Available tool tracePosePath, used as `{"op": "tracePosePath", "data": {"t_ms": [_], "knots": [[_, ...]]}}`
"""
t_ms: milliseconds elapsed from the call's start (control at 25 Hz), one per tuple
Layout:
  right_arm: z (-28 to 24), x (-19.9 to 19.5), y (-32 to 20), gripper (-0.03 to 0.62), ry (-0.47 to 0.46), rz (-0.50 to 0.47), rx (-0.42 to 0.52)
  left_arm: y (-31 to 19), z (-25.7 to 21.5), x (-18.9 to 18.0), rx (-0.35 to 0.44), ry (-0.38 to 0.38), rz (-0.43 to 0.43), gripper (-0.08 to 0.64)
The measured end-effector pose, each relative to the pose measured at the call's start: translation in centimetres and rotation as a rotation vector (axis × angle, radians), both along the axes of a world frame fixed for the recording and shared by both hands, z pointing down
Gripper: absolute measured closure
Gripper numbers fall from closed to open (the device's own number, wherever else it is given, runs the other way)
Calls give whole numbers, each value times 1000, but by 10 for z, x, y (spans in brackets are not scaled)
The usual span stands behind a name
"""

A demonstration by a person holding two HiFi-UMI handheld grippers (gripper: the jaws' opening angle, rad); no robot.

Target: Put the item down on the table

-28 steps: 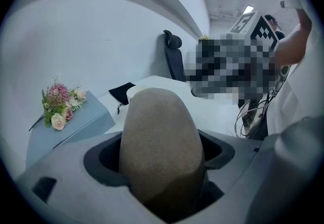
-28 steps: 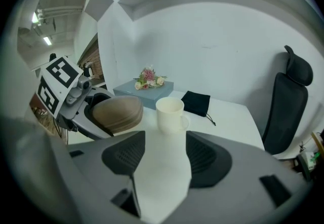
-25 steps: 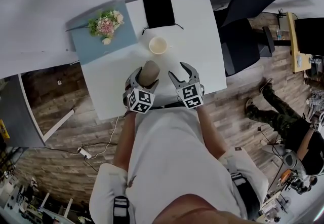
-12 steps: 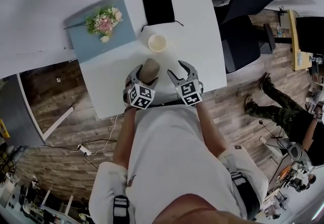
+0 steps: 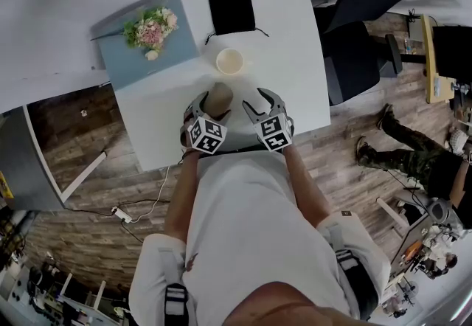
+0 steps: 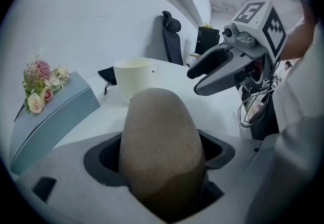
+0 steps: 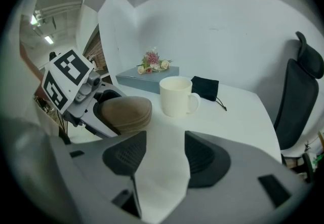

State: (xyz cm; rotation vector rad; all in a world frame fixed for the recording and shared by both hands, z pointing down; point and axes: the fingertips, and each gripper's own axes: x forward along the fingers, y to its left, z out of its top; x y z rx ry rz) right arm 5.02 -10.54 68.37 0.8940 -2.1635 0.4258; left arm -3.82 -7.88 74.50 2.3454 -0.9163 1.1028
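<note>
My left gripper [image 5: 212, 109] is clamped on the brown rounded item [image 6: 162, 137], a matte, oblong thing with a blunt domed end. In the left gripper view it fills the space between the jaws, both pads press on its sides, and its domed end points away from me toward the middle of the table. From the head view I see it over the near part of the white table [image 5: 295, 59], on my side of the cream mug [image 5: 230, 61] and apart from it. The right gripper view shows it low over the tabletop, but I cannot tell whether its underside touches.

My right gripper [image 7: 164, 147] is just beside the left one, at about the same height and angled down at the table. Its jaws have just been closing, yet the pads stand apart with only bare tabletop showing in the gap, so it grips nothing.

The mug stands upright near the table's middle with its handle toward the right side. Beyond it a black pouch [image 5: 231, 9] lies flat at the far edge, its cord trailing onto the white surface. To the left a grey-blue box [image 5: 169, 55] sits at an angle with a small bunch of flowers [image 5: 151, 29] on top. A black office chair [image 5: 369, 15] stands off the table's right side
</note>
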Motion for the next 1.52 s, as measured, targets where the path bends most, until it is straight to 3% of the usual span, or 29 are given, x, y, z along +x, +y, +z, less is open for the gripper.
{"op": "tracePosePath", "data": {"t_ms": [720, 1520], "knots": [[13, -6, -1, 353, 12, -13, -23, -1, 20, -2, -56, -28, 3, 149], [11, -11, 3, 354, 21, -10, -17, 0, 21, -2, -92, -5, 11, 137]]}}
